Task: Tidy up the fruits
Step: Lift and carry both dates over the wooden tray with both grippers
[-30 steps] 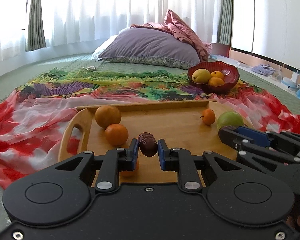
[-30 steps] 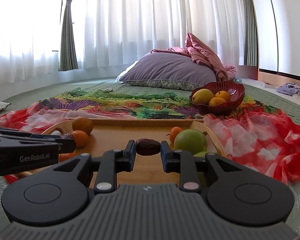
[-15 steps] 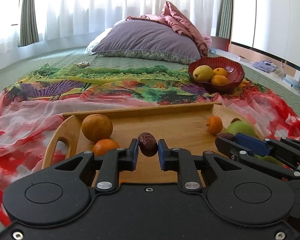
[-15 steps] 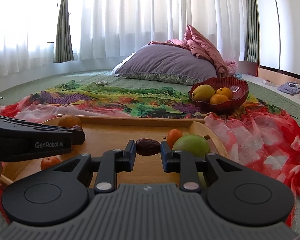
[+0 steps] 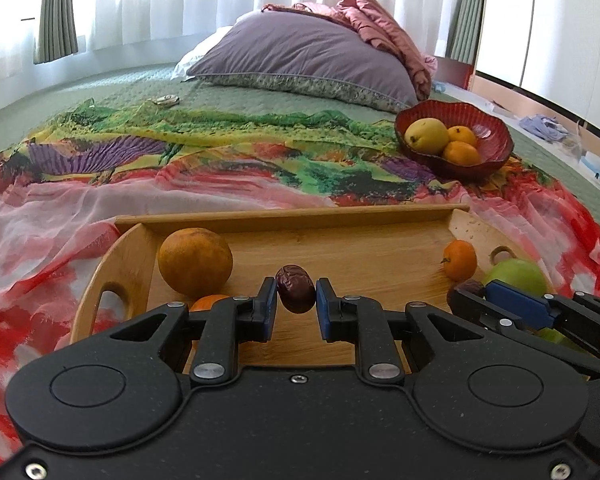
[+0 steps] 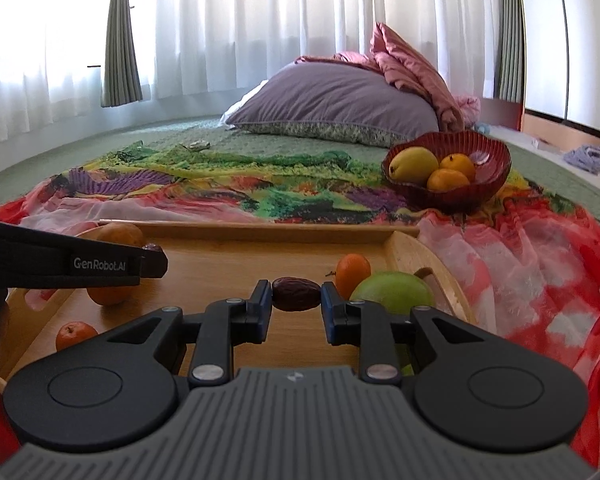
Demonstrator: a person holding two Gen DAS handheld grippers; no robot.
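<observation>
My left gripper is shut on a dark brown date, held above the wooden tray. My right gripper is shut on another brown date, also above the tray. On the tray lie a large orange, a small mandarin and a green apple. A red bowl with a yellow pear and two oranges stands beyond the tray at the right; it also shows in the right wrist view.
The tray rests on a bright patterned scarf spread over a green bedspread. A purple pillow and a pink blanket lie at the back. Curtains hang behind. The left gripper body crosses the right wrist view's left side.
Both grippers have moved forward over the tray and risen a little, each still holding its date. The bowl looks nearer in both views.
</observation>
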